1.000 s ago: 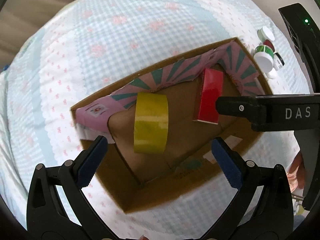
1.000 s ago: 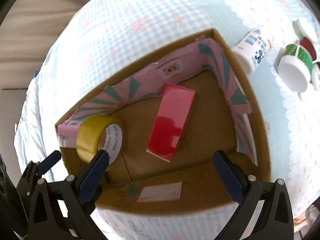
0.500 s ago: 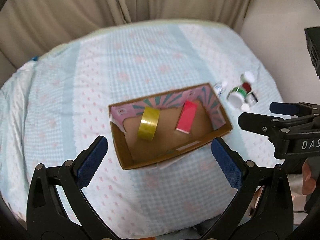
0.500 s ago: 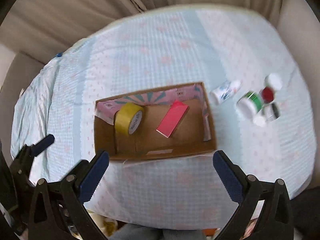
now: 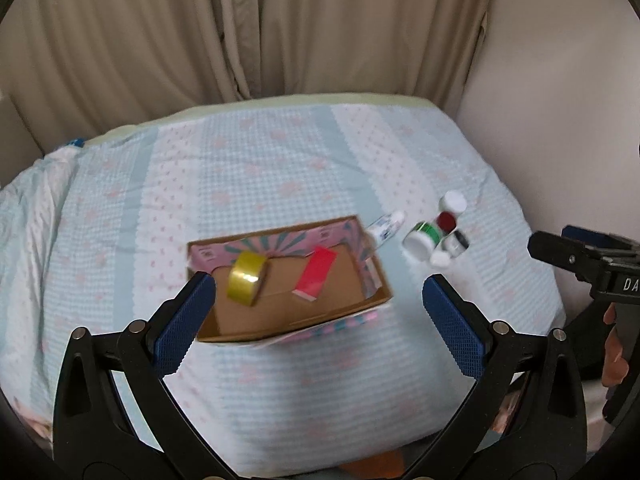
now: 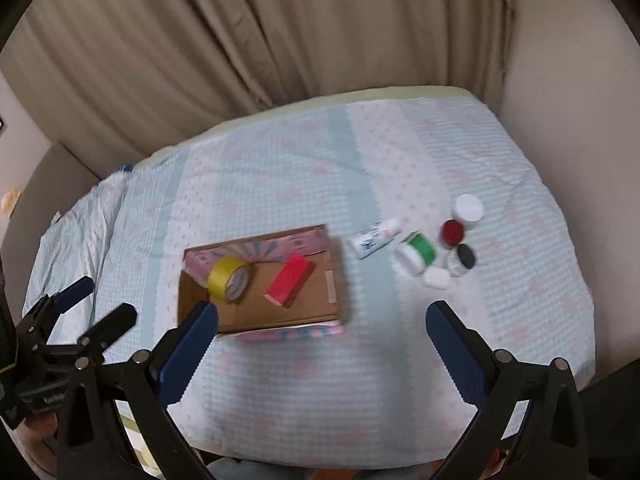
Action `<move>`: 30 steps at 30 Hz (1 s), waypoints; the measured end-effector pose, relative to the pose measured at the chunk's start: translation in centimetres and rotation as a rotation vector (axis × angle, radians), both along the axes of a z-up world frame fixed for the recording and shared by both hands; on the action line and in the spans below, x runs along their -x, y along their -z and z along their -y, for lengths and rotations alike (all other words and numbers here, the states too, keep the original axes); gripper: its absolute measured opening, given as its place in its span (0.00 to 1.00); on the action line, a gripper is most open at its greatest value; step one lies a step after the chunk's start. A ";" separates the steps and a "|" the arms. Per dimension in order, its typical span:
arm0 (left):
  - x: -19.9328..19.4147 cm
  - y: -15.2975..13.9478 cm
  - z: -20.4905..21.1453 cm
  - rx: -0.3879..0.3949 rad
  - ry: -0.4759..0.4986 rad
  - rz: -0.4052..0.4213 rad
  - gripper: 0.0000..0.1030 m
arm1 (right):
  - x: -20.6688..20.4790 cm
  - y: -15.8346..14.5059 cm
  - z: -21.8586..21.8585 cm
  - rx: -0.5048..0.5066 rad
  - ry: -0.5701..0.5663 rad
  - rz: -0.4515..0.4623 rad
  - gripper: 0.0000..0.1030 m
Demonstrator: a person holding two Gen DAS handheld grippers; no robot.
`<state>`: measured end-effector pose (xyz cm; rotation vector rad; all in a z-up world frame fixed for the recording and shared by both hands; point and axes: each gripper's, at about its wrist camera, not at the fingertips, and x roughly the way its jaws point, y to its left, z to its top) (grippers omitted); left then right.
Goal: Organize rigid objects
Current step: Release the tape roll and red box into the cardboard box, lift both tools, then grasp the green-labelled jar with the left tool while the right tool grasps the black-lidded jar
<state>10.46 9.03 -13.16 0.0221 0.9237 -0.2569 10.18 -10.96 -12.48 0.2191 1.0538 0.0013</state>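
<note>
Left gripper (image 5: 319,322) jaws spread wide, right gripper (image 6: 322,342) likewise (both hold nothing)

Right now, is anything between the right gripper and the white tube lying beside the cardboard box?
Nothing visible: only bare checked bedspread lies between the open right gripper and the white tube.

We see a matt brown cardboard box (image 6: 260,312) lined with printed paper, lying on soft checked cloth (image 6: 320,380). Inside the box, the yellow tape roll (image 6: 229,279) looks glossy, the red block (image 6: 289,279) smooth. Right of the box, smooth plastic jars (image 6: 416,254). Behind it, matt beige curtain (image 6: 240,40).
</note>
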 end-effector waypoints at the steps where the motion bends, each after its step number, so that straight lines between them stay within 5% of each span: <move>1: 0.2 -0.2 1.3 0.008 -0.015 0.008 1.00 | 0.3 -0.2 1.2 -0.001 -0.002 0.008 1.00; 16: -0.8 2.2 20.9 0.018 -0.055 -0.042 1.00 | 0.9 2.6 20.6 -0.089 -0.085 -0.004 1.00; 30: -10.0 13.1 27.8 -0.050 0.139 -0.181 1.00 | -4.3 11.6 26.7 -0.256 0.047 -0.114 1.00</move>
